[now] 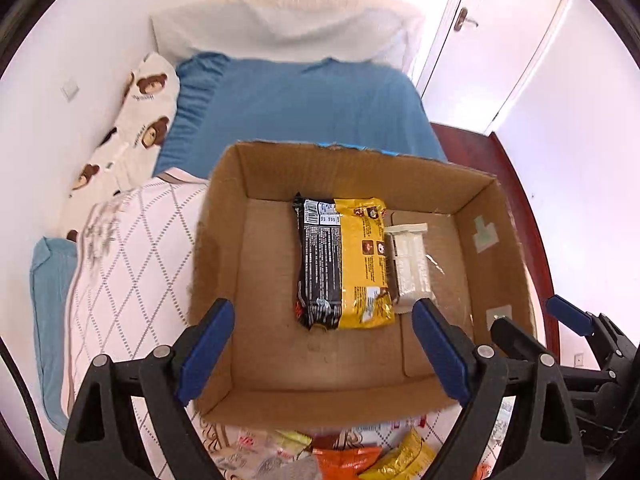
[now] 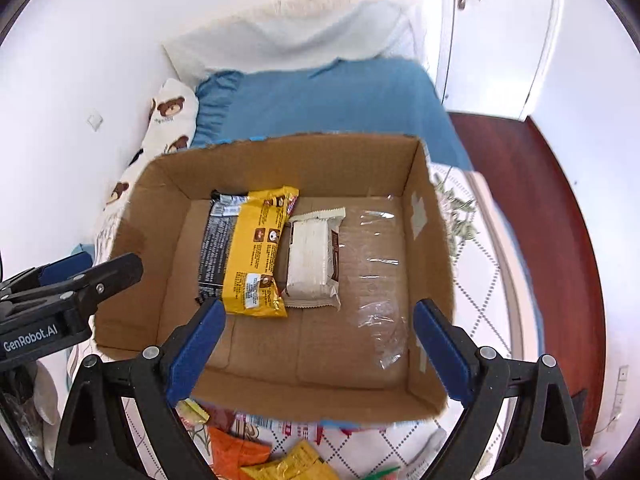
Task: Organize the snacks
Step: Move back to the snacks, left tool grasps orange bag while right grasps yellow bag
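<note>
Two snack packs (image 1: 343,262) in cardboard box (image 1: 224,240), left hand-held gripper (image 1: 324,348) and right hand-held gripper (image 2: 320,344) wide apart, empty

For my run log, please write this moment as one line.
left hand-held gripper: open, empty | right hand-held gripper: open, empty | cardboard box: yellow-black snack packet, white snack bar inside | loose snacks outside

Cardboard box (image 2: 430,264): open-topped, on the bed. Inside, flat on its floor: yellow-black packet (image 2: 256,256) touching white bar (image 2: 310,264). Loose snacks (image 2: 240,454) lie outside its near wall.
</note>
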`<state>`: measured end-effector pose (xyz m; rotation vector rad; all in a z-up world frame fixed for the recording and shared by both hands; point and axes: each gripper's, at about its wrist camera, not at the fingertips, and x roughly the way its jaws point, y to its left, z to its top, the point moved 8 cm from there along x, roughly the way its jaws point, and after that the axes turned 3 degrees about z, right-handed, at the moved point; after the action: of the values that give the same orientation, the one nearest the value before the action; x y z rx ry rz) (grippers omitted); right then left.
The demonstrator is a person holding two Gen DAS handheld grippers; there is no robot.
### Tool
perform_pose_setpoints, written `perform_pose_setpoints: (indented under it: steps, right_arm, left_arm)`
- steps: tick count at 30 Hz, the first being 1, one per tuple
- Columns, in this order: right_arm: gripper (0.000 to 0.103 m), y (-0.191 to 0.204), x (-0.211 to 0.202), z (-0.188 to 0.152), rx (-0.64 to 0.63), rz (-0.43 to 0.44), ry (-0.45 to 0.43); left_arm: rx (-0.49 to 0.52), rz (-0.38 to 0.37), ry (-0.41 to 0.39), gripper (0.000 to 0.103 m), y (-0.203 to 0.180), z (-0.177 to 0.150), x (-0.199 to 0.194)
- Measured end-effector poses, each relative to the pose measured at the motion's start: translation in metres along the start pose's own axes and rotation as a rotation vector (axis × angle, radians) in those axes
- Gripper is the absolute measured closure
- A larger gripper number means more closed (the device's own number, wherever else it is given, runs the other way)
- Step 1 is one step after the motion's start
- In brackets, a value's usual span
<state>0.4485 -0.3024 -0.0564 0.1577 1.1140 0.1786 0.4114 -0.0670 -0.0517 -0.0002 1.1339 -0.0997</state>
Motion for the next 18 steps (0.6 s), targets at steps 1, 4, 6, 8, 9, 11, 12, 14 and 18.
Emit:
perform_pose_setpoints:
  steps: [1,4,6,8,9,11,12,14,18]
  right_arm:
    - [0.006,0.001,-0.008,-0.002,0.002,0.003,-0.013]
    - [0.006,0.005,-0.029,-0.008,0.003,0.001,-0.06]
    - [0.006,0.006,-0.049,-0.012,0.004,-0.001,-0.094]
    - [0.006,0.009,-0.066,-0.017,0.004,0.005,-0.121]
    - [0.006,0.011,-0.073,-0.019,0.005,0.009,-0.133]
    - [0.006,0.013,-0.087,-0.025,0.009,0.02,-0.153]
    - [0.006,0.014,-0.092,-0.028,0.01,0.023,-0.159]
    - [0.006,0.015,-0.103,-0.036,0.016,0.028,-0.166]
    - [0.006,0.013,-0.108,-0.064,0.049,0.055,-0.135]
  left_arm:
    - [0.0,0.001,-0.019,0.012,0.002,-0.002,-0.008]
    - [0.003,0.004,-0.064,0.012,0.002,-0.008,-0.028]
    - [0.001,0.0,-0.088,0.012,0.002,-0.013,-0.042]
    - [0.003,-0.004,-0.111,0.012,0.001,-0.019,-0.058]
    - [0.004,-0.006,-0.121,0.012,0.001,-0.023,-0.064]
    - [0.005,-0.009,-0.135,0.012,0.0,-0.029,-0.074]
    - [0.004,-0.011,-0.139,0.012,-0.001,-0.033,-0.078]
    - [-0.003,-0.021,-0.143,0.012,-0.001,-0.042,-0.085]
    - [-0.019,-0.028,-0.123,0.012,0.006,-0.068,-0.086]
